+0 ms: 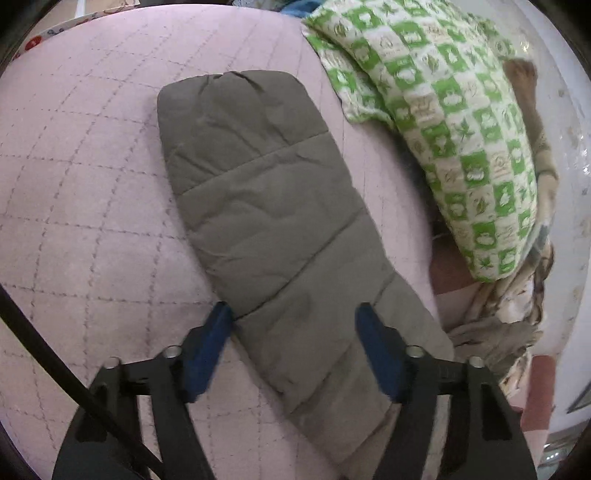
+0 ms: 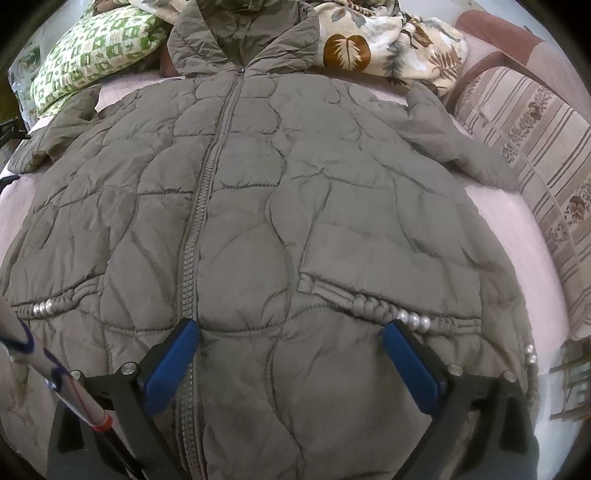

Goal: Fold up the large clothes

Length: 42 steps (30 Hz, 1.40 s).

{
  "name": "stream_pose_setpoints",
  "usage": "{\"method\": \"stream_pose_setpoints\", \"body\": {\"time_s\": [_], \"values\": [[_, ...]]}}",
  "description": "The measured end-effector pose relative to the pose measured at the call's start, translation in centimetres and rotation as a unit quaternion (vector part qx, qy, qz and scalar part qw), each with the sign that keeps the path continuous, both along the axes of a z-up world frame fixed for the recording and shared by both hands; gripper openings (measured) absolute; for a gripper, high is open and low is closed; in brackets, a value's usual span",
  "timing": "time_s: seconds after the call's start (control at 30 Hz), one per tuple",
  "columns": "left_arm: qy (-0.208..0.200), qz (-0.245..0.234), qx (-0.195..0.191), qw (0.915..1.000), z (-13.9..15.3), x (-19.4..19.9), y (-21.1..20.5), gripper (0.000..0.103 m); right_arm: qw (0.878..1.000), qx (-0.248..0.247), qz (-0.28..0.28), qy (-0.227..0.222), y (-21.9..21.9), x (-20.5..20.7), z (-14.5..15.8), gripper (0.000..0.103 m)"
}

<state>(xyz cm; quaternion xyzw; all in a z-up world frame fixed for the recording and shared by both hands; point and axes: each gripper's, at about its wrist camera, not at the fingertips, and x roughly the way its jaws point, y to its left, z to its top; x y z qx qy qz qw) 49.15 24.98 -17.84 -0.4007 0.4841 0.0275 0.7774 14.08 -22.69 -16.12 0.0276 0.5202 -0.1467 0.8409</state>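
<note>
The left gripper [image 1: 293,314] is being held tilted down over one sleeve [image 1: 258,206] of a grey-green quilted jacket [image 2: 258,206]. Its blue pads [image 1: 207,354] are being kept part-way apart, one at each edge of the sleeve near the jacket's body; whether the pads are being pressed against the fabric cannot be told, and nothing is seen being lifted. The sleeve is being shown lying flat and straight on a pale pink quilted bedcover [image 1: 92,166], with its cuff end pointing away from the gripper. Beside the sleeve, a green-and-white patterned pillow [image 1: 443,129] is being shown resting on the bedcover, apart from the sleeve.

The right gripper [image 2: 291,325] is being held with its jaws spread wide above the lower front of the jacket, with nothing being gripped between the blue pads [image 2: 170,365]. The zipper [image 2: 207,177] is being shown closed and running up from beside the left-hand pad to the collar [image 2: 243,33]. Gathered seams with pearl-like beads [image 2: 413,317] are being shown crossing the jacket, just beyond the right-hand pad. The jacket is being shown spread front-up across the bed, with both sleeves angled outward. A leaf-print blanket [image 2: 388,48] is being shown bunched beyond the collar, and a striped cushion [image 2: 535,147] is being shown along the far right edge.
</note>
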Motion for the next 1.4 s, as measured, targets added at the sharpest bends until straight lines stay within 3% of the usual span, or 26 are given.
{"method": "stream_pose_setpoints", "body": {"time_s": [0.03,0.07,0.13,0.23,0.5,0.63,0.77,0.97,1.13,1.27,1.4], "values": [[0.002,-0.007,0.014,0.9999,0.1,0.2,-0.5,0.039,1.000,0.002,0.000,-0.001,0.0,0.0,-0.1,0.103],[0.013,-0.017,0.035,0.9992,0.1,0.5,-1.0,0.027,1.000,0.003,0.000,-0.002,-0.1,0.0,-0.1,0.103],[0.021,-0.025,0.050,0.9982,0.2,0.6,-1.5,0.018,1.000,0.002,0.002,-0.006,-0.1,0.0,-0.1,0.103],[0.019,-0.029,0.079,0.9962,1.6,0.3,-2.2,0.015,1.000,0.000,0.008,-0.009,-0.1,-0.1,-0.1,0.103],[-0.040,-0.078,0.106,0.9905,8.7,-2.5,-6.7,0.009,1.000,0.001,0.017,-0.021,-0.4,-0.9,0.1,0.102],[-0.074,-0.127,0.119,0.9819,12.1,-4.9,-11.5,0.008,0.999,0.005,0.011,-0.030,-0.8,-1.6,0.7,0.102],[-0.099,-0.177,0.120,0.9719,13.7,-7.2,-16.6,0.008,0.999,0.008,-0.002,-0.042,-2.0,-2.6,1.6,0.102],[-0.113,-0.257,0.131,0.9510,13.4,-10.2,-24.7,0.008,0.998,0.010,-0.028,-0.055,-4.1,-4.2,2.6,0.102],[-0.088,-0.309,0.130,0.9379,10.5,-12.1,-29.8,0.007,0.997,0.013,-0.044,-0.058,-5.3,-5.3,3.0,0.102],[-0.067,-0.329,0.156,0.9289,8.2,-13.8,-32.0,0.007,0.997,0.011,-0.052,-0.061,-5.9,-6.0,3.5,0.102],[-0.082,-0.355,0.198,0.9098,8.1,-17.0,-32.6,0.015,0.997,0.007,-0.050,-0.065,-6.2,-6.1,4.3,0.102]]}}
